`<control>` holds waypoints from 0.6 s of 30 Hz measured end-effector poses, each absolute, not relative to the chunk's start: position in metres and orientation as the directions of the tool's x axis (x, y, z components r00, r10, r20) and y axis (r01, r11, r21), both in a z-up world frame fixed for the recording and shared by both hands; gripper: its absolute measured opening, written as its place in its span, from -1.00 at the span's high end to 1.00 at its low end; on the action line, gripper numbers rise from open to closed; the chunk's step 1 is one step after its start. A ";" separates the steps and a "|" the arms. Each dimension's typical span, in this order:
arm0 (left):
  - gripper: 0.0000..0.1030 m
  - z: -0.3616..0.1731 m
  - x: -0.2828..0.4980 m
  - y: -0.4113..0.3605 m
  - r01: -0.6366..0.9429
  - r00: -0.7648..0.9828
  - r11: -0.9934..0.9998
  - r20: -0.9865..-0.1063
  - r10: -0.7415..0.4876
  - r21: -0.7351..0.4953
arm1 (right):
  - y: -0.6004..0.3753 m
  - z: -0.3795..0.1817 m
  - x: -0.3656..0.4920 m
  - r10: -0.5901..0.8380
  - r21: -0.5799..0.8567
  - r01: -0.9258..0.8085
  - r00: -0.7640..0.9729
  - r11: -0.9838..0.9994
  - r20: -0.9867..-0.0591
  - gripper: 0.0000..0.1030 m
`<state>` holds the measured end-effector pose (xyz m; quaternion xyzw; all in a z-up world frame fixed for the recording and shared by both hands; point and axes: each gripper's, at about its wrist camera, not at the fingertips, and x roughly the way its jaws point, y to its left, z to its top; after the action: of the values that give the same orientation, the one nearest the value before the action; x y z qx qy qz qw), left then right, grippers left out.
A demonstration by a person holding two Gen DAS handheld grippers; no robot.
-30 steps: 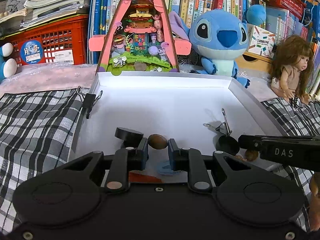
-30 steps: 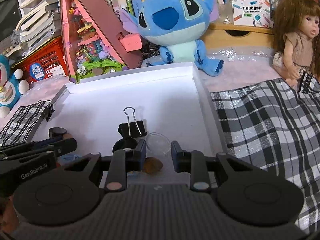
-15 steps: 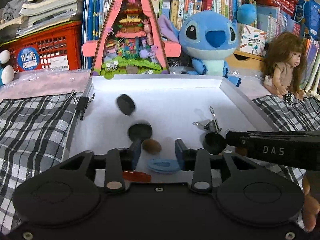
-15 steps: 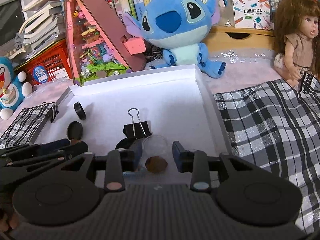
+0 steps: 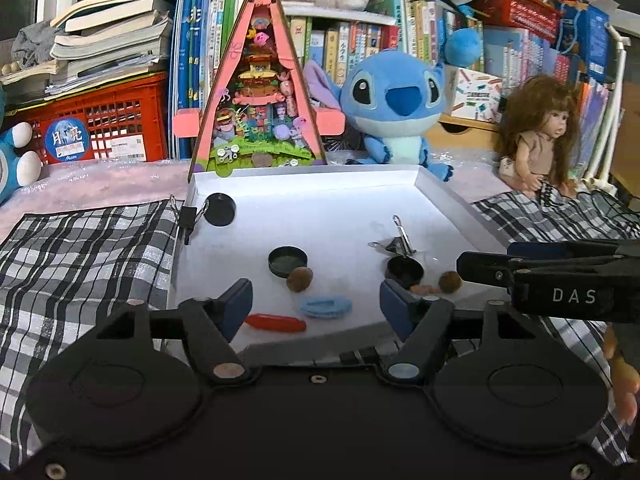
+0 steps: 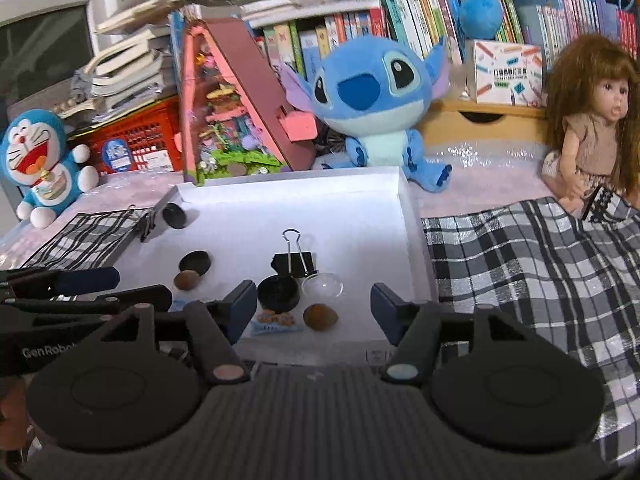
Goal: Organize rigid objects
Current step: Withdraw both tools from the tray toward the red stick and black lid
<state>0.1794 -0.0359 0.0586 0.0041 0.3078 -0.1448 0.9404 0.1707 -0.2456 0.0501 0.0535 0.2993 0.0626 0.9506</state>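
Both grippers have spread wide since a second ago, and a black cap (image 5: 219,209) now lies at the white tray's (image 5: 320,184) far left corner. Between the left gripper's (image 5: 316,303) open, empty fingers lie a red clip (image 5: 275,323), a blue clip (image 5: 326,306), a brown nut (image 5: 299,279) and a second cap (image 5: 287,261). Only the right view shows, between the right gripper's (image 6: 313,307) parted fingers, a clear dome (image 6: 322,284), a snack packet (image 6: 274,322), another nut (image 6: 320,317) and a binder clip (image 6: 293,260).
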 end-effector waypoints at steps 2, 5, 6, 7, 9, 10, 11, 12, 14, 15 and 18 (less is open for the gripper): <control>-0.42 0.059 0.170 -0.035 0.286 0.772 0.956 -0.574 -0.273 -0.071 | -0.245 0.052 0.163 0.157 0.132 -0.100 0.819 0.986 -0.552 -0.52; -0.43 0.059 0.158 -0.034 0.302 0.774 0.952 -0.569 -0.278 -0.054 | -0.243 0.053 0.153 0.165 0.115 -0.122 0.826 0.986 -0.540 -0.56; -0.44 0.059 0.154 -0.034 0.308 0.774 0.950 -0.567 -0.281 -0.050 | -0.241 0.053 0.148 0.167 0.104 -0.132 0.828 0.986 -0.535 -0.58; -0.45 0.059 0.151 -0.034 0.313 0.775 0.949 -0.566 -0.283 -0.046 | -0.240 0.053 0.144 0.168 0.093 -0.140 0.830 0.986 -0.532 -0.58; -0.46 0.059 0.143 -0.034 0.322 0.775 0.946 -0.563 -0.286 -0.036 | -0.236 0.053 0.137 0.173 0.071 -0.159 0.833 0.985 -0.526 -0.60; -0.47 0.058 0.140 -0.034 0.322 0.777 0.946 -0.563 -0.282 -0.030 | -0.234 0.053 0.133 0.178 0.062 -0.170 0.833 0.983 -0.523 -0.61; -0.47 0.058 0.137 -0.033 0.324 0.777 0.946 -0.563 -0.280 -0.024 | -0.232 0.052 0.130 0.180 0.056 -0.177 0.834 0.983 -0.522 -0.61; -0.47 0.058 0.134 -0.033 0.327 0.777 0.945 -0.563 -0.281 -0.021 | -0.231 0.052 0.126 0.179 0.050 -0.179 0.836 0.983 -0.519 -0.61; -0.48 0.057 0.130 -0.032 0.332 0.775 0.943 -0.563 -0.286 -0.022 | -0.231 0.052 0.122 0.189 0.054 -0.189 0.834 0.980 -0.519 -0.61; -0.48 0.056 0.128 -0.031 0.333 0.774 0.943 -0.564 -0.288 -0.025 | -0.231 0.052 0.120 0.193 0.057 -0.191 0.833 0.980 -0.518 -0.62; -0.49 0.054 0.122 -0.030 0.337 0.769 0.941 -0.568 -0.293 -0.029 | -0.230 0.052 0.115 0.197 0.057 -0.196 0.834 0.979 -0.515 -0.62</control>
<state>0.1224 -0.0301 0.0543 0.0371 0.2958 -0.1676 0.9397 0.1150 -0.2304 0.0519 0.0012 0.2689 0.1026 0.9577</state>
